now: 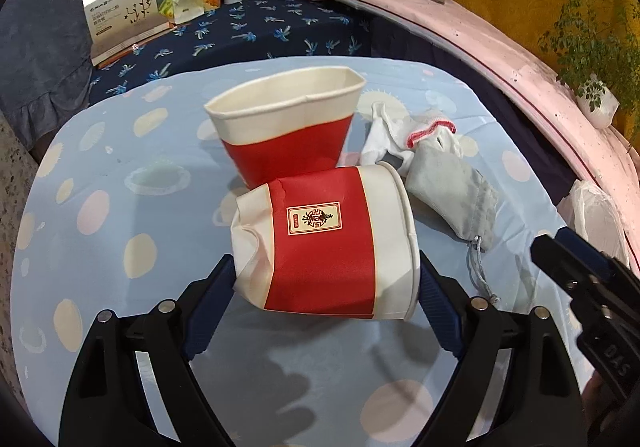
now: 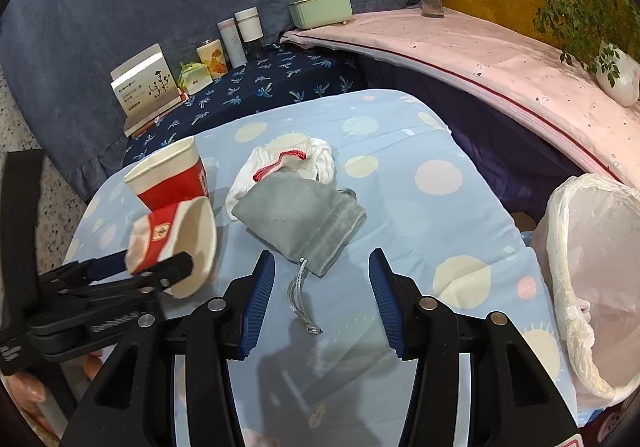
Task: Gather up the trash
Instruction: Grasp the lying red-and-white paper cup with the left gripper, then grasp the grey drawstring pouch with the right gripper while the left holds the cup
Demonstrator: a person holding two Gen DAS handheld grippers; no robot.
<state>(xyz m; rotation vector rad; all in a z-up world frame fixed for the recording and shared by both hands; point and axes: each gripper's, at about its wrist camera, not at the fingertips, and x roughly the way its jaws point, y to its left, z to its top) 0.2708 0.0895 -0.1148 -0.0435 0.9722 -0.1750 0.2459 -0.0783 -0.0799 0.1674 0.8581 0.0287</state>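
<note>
— What covers the table?
— A smooth blue dotted cloth (image 2: 400,207).
— The grippers?
— Left gripper (image 1: 326,279) clamps the crumpled red paper cup (image 1: 320,247) lying sideways; right gripper (image 2: 322,287) stands half-open, empty, above the soft grey pouch (image 2: 304,223).

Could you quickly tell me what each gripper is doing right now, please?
Left gripper: closed on the crushed red-and-white paper cup, which lies sideways between its pads.
Right gripper: open, holding nothing, above the grey pouch.
</note>
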